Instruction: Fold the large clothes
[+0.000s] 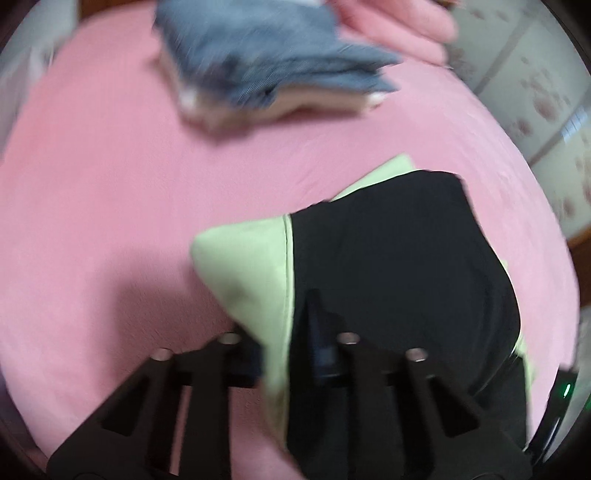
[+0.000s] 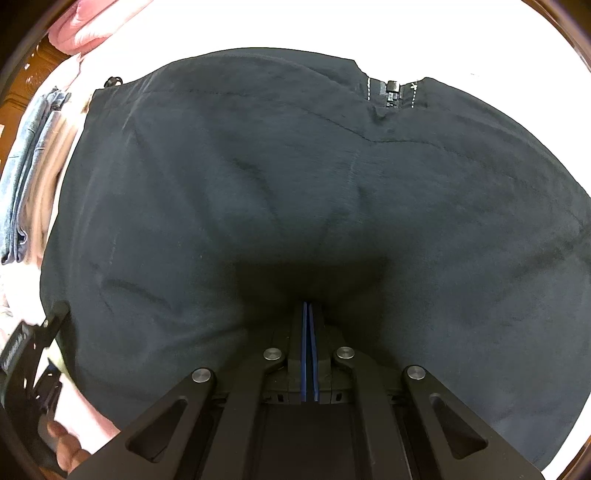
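A large black garment [image 1: 388, 258] with a pale green lining [image 1: 243, 266] lies on a pink bed sheet [image 1: 92, 184]. My left gripper [image 1: 284, 332] is shut on its near edge, green and black cloth pinched between the fingers; the picture is blurred. In the right wrist view the black garment [image 2: 258, 184] fills the frame, its zipper [image 2: 391, 92] at the far side. My right gripper [image 2: 308, 306] has its blue pads together, tips sunk in a pucker of the cloth. The left gripper [image 2: 33, 350] and a hand [image 2: 66, 446] show at the lower left edge.
A stack of folded clothes [image 1: 266, 74], blue denim on top, sits at the far side of the bed; it also shows as the denim stack [image 2: 29, 166]. A pink blanket [image 1: 399, 26] lies behind it. A flower-patterned panel [image 1: 535, 92] stands to the right.
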`<state>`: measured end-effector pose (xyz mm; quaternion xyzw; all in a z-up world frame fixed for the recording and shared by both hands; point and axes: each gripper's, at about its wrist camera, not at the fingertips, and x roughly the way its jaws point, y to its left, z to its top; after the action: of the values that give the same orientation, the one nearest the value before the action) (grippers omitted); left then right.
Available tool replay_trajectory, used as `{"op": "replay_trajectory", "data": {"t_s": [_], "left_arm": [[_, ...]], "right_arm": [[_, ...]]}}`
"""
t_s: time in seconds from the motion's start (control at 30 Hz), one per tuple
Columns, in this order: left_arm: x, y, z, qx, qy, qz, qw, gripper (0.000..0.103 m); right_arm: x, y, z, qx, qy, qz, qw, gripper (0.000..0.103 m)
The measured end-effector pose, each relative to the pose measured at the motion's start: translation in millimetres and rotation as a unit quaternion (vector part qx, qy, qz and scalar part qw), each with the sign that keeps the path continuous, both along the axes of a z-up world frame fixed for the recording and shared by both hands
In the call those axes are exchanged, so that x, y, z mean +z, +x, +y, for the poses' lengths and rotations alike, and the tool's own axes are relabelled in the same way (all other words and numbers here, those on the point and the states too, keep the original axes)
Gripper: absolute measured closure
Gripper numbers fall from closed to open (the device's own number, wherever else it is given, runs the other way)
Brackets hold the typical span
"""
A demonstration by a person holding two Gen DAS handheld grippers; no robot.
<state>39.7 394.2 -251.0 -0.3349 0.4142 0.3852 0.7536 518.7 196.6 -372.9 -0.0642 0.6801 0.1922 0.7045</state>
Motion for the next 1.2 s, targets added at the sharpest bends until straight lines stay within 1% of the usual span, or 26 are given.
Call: {"op": "replay_trajectory", "data": {"t_s": [0.03, 0.07, 0.1, 0.17, 0.2, 0.27, 0.3, 0.33, 0.4, 0.43, 0.5, 0.57, 0.6, 0.63, 0.7, 0.77, 0.8, 0.83, 0.9, 0.93, 1.1, 1.17, 1.2], "left_arm": [[10, 1, -9, -0.017, 0.022, -0.010, 0.9996, 0.097], [22, 2, -19, -0.039, 0.042, -0.026, 0.9980, 0.099], [32, 5, -29, -0.059, 0.053, -0.042, 0.9959, 0.100], [59, 8, -49, -0.113, 0.081, -0.086, 0.9865, 0.101], [68, 9, -57, -0.132, 0.087, -0.101, 0.9823, 0.101], [95, 13, -85, -0.188, 0.101, -0.136, 0.9676, 0.101], [110, 15, -105, -0.229, 0.108, -0.155, 0.9550, 0.101], [121, 15, -122, -0.259, 0.116, -0.167, 0.9442, 0.101], [140, 13, -160, -0.321, 0.132, -0.187, 0.9190, 0.101], [147, 11, -183, -0.357, 0.137, -0.198, 0.9025, 0.101], [155, 5, -229, -0.425, 0.143, -0.210, 0.8689, 0.102], [155, -2, -268, -0.473, 0.132, -0.217, 0.8436, 0.102], [151, -5, -287, -0.495, 0.119, -0.220, 0.8321, 0.102], [147, -7, -303, -0.514, 0.109, -0.217, 0.8228, 0.102], [131, -13, -341, -0.559, 0.104, -0.190, 0.8006, 0.102], [118, -19, -368, -0.587, 0.113, -0.158, 0.7863, 0.102], [114, -22, -375, -0.594, 0.113, -0.151, 0.7820, 0.102], [112, -25, -381, -0.599, 0.108, -0.148, 0.7797, 0.102], [111, -26, -386, -0.605, 0.095, -0.141, 0.7776, 0.101], [110, -24, -388, -0.607, 0.090, -0.137, 0.7775, 0.101], [110, -12, -385, -0.619, 0.083, -0.122, 0.7713, 0.101], [113, -15, -389, -0.623, 0.092, -0.120, 0.7678, 0.101], [115, -14, -382, -0.626, 0.097, -0.118, 0.7648, 0.101]], "right_arm": [[-2, 0, 1, -0.001, 0.001, -0.001, 1.000, 0.100], [-2, 0, -1, -0.002, 0.003, -0.003, 1.000, 0.100], [-3, -1, -2, -0.003, 0.006, -0.004, 1.000, 0.100], [-2, -5, -5, -0.007, 0.016, -0.006, 1.000, 0.100], [-2, -4, -9, -0.011, 0.024, -0.006, 1.000, 0.100], [-3, -4, -16, -0.020, 0.043, -0.005, 0.999, 0.100], [-4, -4, -22, -0.026, 0.057, -0.003, 0.998, 0.100], [-5, -3, -31, -0.034, 0.077, -0.001, 0.996, 0.100], [-9, -1, -54, -0.055, 0.134, 0.011, 0.989, 0.100], [-12, 0, -65, -0.064, 0.163, 0.017, 0.984, 0.100], [-20, 0, -92, -0.085, 0.232, 0.032, 0.968, 0.101], [-32, -2, -119, -0.103, 0.308, 0.042, 0.945, 0.103], [-37, -4, -129, -0.106, 0.336, 0.045, 0.935, 0.103], [-43, -5, -140, -0.103, 0.365, 0.048, 0.924, 0.103], [-49, -5, -151, -0.099, 0.395, 0.053, 0.912, 0.103], [-52, -3, -161, -0.098, 0.412, 0.060, 0.904, 0.103], [-54, -2, -167, -0.097, 0.424, 0.064, 0.898, 0.103], [-56, -2, -173, -0.096, 0.437, 0.069, 0.892, 0.103], [-61, -1, -186, -0.093, 0.460, 0.079, 0.879, 0.103], [-62, -1, -190, -0.089, 0.466, 0.080, 0.876, 0.103], [-63, 0, -210, -0.087, 0.473, 0.079, 0.873, 0.103], [-62, 0, -217, -0.090, 0.469, 0.081, 0.875, 0.103], [-61, 1, -220, -0.095, 0.465, 0.086, 0.876, 0.103]]}}
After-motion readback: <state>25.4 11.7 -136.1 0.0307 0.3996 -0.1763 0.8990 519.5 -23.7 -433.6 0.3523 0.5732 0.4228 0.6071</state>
